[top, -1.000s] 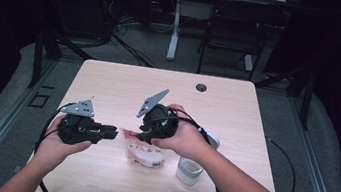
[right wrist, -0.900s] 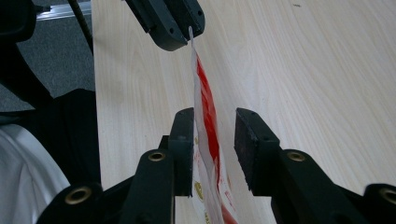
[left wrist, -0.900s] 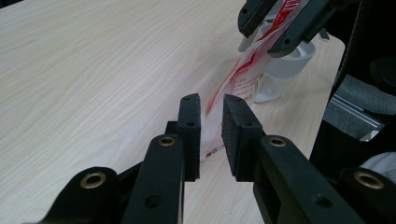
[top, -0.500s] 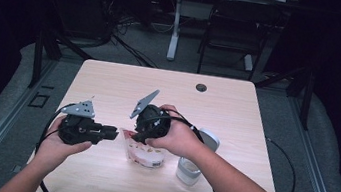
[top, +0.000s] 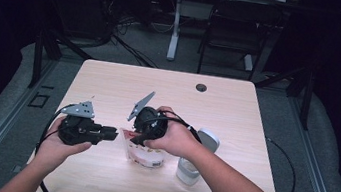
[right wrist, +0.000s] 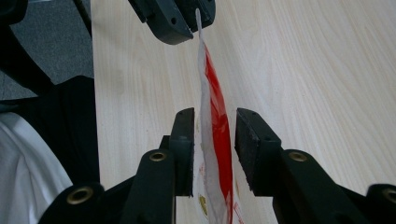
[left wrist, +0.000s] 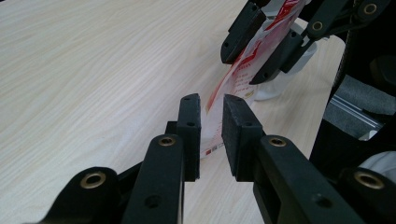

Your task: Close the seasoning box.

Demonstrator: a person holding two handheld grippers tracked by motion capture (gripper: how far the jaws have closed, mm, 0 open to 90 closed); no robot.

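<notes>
A white and red pouch (top: 147, 157) stands upright near the table's front middle. My left gripper (top: 113, 133) comes in level from the left and is shut on the pouch's side edge (left wrist: 211, 105). The right gripper view shows the same pinch at the pouch's far edge (right wrist: 200, 28). My right gripper (top: 136, 140) reaches in from the right at the pouch's top. Its jaws straddle the pouch (right wrist: 215, 93), and a thin gap shows beside the right pad (right wrist: 247, 140). In the left gripper view the right gripper (left wrist: 259, 42) has one jaw on each face of the pouch (left wrist: 243, 74).
A small white jar (top: 187, 171) stands just right of the pouch, with a pale round lid (top: 209, 139) behind it. A dark cable hole (top: 201, 87) sits near the far edge of the wooden table (top: 236, 115). Chairs and table legs stand beyond.
My right gripper has shifted a little to the left and down, over the pouch's top. The left gripper and the pouch have stayed where they were.
</notes>
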